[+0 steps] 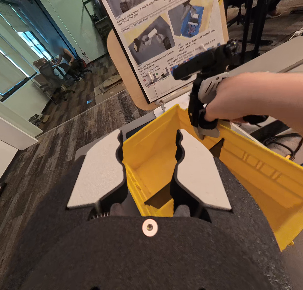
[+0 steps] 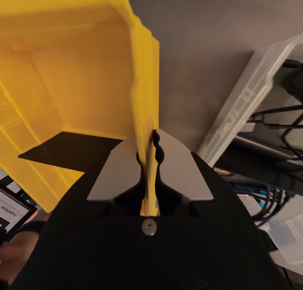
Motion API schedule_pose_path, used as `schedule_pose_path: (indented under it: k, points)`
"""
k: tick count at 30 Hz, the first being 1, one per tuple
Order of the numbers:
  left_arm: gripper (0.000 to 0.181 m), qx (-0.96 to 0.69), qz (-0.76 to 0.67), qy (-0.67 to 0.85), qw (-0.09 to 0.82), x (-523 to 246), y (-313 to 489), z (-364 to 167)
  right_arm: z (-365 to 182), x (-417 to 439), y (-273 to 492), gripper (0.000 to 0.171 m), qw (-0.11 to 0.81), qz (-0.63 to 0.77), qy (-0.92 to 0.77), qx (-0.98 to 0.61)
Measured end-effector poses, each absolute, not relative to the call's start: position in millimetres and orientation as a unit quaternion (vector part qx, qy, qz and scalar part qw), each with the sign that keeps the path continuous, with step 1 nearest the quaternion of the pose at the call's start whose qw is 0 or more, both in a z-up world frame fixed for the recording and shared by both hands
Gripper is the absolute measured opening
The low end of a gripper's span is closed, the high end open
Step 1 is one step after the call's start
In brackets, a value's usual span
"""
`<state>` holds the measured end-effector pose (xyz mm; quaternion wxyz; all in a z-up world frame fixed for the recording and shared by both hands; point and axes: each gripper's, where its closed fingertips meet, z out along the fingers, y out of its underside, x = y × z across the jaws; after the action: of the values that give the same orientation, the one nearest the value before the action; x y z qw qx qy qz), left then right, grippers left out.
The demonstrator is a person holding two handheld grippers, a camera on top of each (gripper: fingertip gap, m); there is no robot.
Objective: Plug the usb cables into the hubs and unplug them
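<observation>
- Right claw (image 2: pixel 148 148) is clamped on the side wall of the yellow bin (image 2: pixel 68 78); in the right wrist view the wall runs up the centre of the frame between the two grey fingers (image 2: pixel 178 170), which press it from both sides.
- Left claw (image 1: pixel 149 152) stands wide apart and holds nothing; in the left wrist view its two grey fingers (image 1: pixel 98 172) sit at centre frame, with the bin's near corner showing in the gap between them.
- In the left wrist view the yellow bin (image 1: pixel 255 180) fills the centre and right of the frame, tilted, with its open inside facing the camera and nothing visible inside.
- The right claw (image 1: pixel 202 133) also shows at upper right of that view, gripping the bin's far rim, with a bare hand (image 1: pixel 242 98) around its handle.
- Behind the bin, at upper centre, an instruction poster (image 1: pixel 164 41) stands upright on the grey table (image 1: pixel 262 64).
- Usb cables (image 2: pixel 255 198), blue and black, lie bundled at the right edge of the right wrist view, inside a clear plastic bin (image 2: pixel 242 101) beside the yellow one.
- Dark box-like shapes lie in that clear bin too, too blurred to tell whether they are hubs.
- At far left of the left wrist view, a person (image 1: pixel 65 57) sits at a desk by the windows.
</observation>
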<state>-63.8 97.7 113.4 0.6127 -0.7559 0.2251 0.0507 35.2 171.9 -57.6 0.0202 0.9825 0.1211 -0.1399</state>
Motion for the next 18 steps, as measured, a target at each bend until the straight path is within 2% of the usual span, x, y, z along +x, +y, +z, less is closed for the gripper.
schedule_pose_path:
  k: [9, 18]
  points:
    - [0.066, -0.733, 0.036, 0.208, 0.647, -69.6, 75.4, 140.3, 21.4, 129.8, 184.9, 0.009, -0.01, -0.097, 0.075, 0.992]
    - [0.066, -0.733, 0.057, 0.22, 0.641, -58.1, 80.5, 132.1, 78.5, 323.5, 164.4, 0.008, -0.055, -0.102, -0.027, 0.993]
